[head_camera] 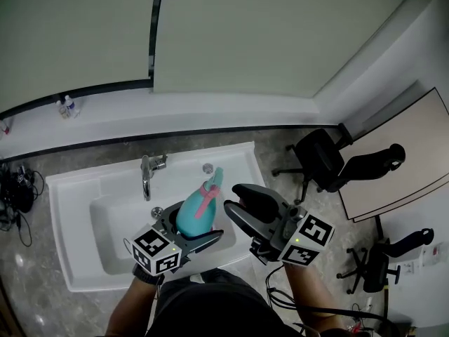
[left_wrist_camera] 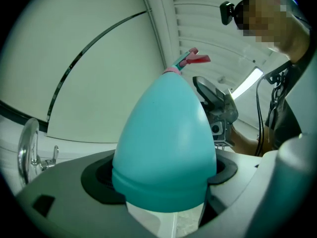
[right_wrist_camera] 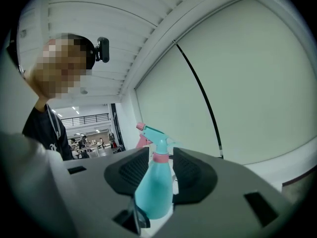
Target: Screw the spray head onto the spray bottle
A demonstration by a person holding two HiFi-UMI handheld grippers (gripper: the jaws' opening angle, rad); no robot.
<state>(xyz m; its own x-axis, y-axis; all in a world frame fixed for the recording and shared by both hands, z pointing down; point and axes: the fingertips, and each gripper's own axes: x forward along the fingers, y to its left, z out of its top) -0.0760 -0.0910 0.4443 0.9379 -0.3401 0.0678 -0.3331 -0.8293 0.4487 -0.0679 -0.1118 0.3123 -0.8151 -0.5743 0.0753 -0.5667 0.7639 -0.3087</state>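
Left claw: clamped on belly of teal spray bottle, held above white sink. Spray head, pink collar: seated on bottle neck. Right claw: half spread, empty, just beside bottle.

Teal plastic spray bottle: teal body, pink collar.
Teal spray head: pink trigger.
Ceramic sink: white.
Stone counter: mottled grey.
Marker cubes: black-and-white squares.
Office chairs: black.

Spray bottle over the sink
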